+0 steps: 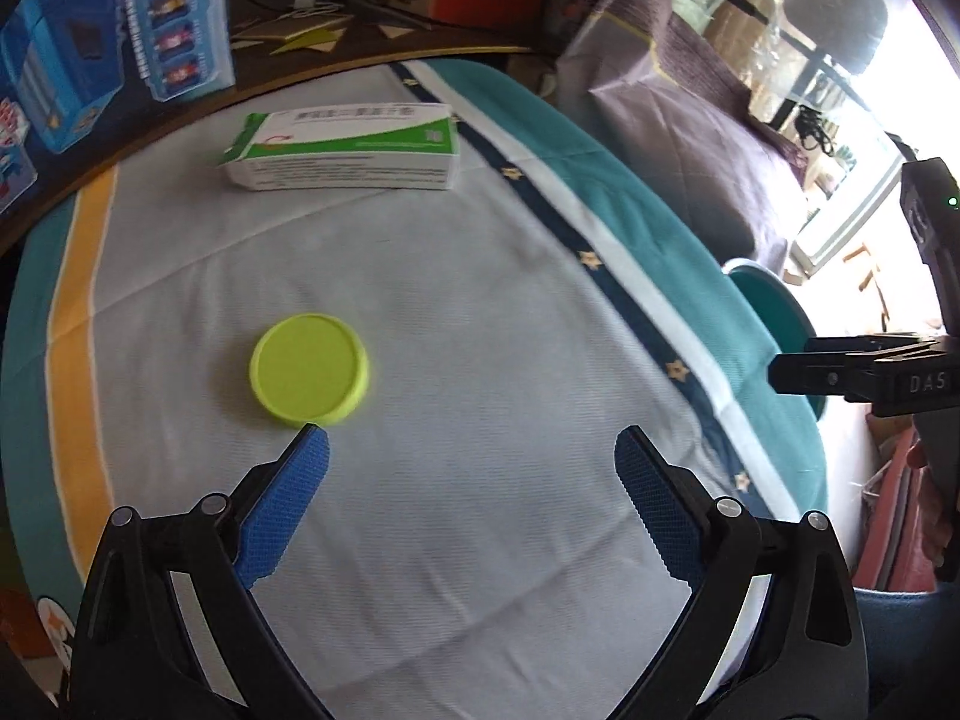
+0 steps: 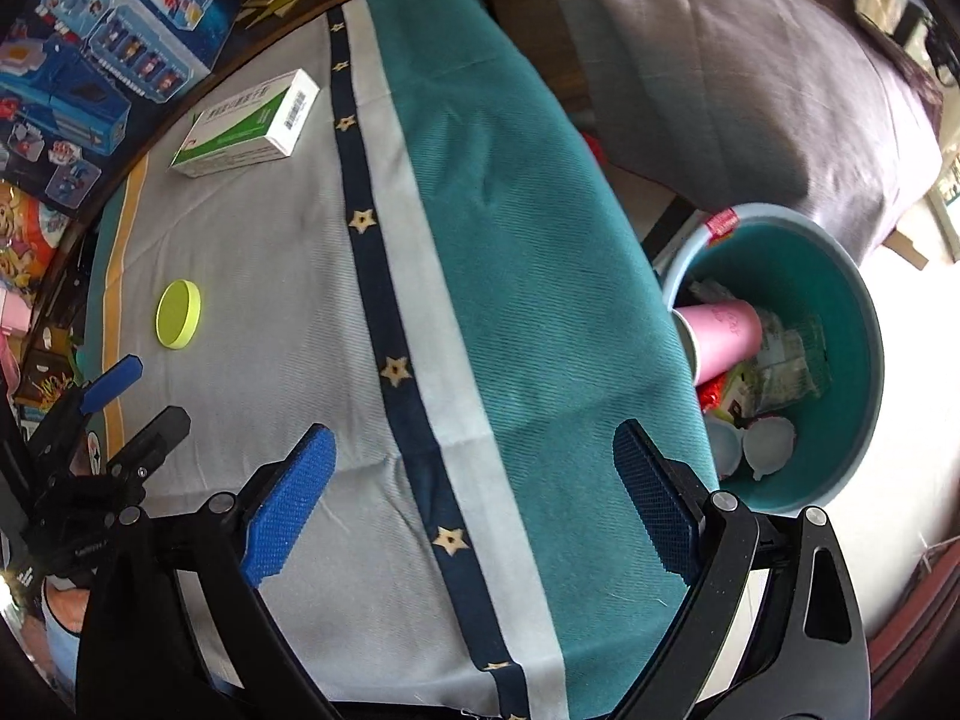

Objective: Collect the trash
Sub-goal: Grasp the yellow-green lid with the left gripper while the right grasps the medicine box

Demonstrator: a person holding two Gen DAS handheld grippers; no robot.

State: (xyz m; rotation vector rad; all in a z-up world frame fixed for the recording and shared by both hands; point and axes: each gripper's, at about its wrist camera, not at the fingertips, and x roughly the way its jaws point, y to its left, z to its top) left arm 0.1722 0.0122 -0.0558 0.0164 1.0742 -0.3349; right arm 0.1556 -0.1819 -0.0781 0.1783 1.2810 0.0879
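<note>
We hold the left gripper (image 1: 471, 441) low over the grey middle of the tablecloth (image 1: 480, 300), its blue pads spread wide with nothing between them; the yellow-green lid (image 1: 309, 376) lies flat on the cloth just beyond the tip of the left pad, near the cloth's yellow-striped edge, though we cannot tell whether pad and lid touch; the green-and-white carton (image 1: 348, 147) lies on its side towards the far edge of the table, well apart from the lid. Our right gripper (image 2: 474, 450) hangs above the near side of the cloth, over the navy star-dotted stripe (image 2: 390, 324) — its fingers also wide apart and empty; past the teal edge of the table, lower down, stands the teal bin (image 2: 864, 324), which holds a pink paper cup (image 2: 723, 339), crumpled wrappers (image 2: 780, 372) and pale round lids (image 2: 768, 441). A blue toy box (image 1: 114, 42) stands beyond the far-left corner of the table.
</note>
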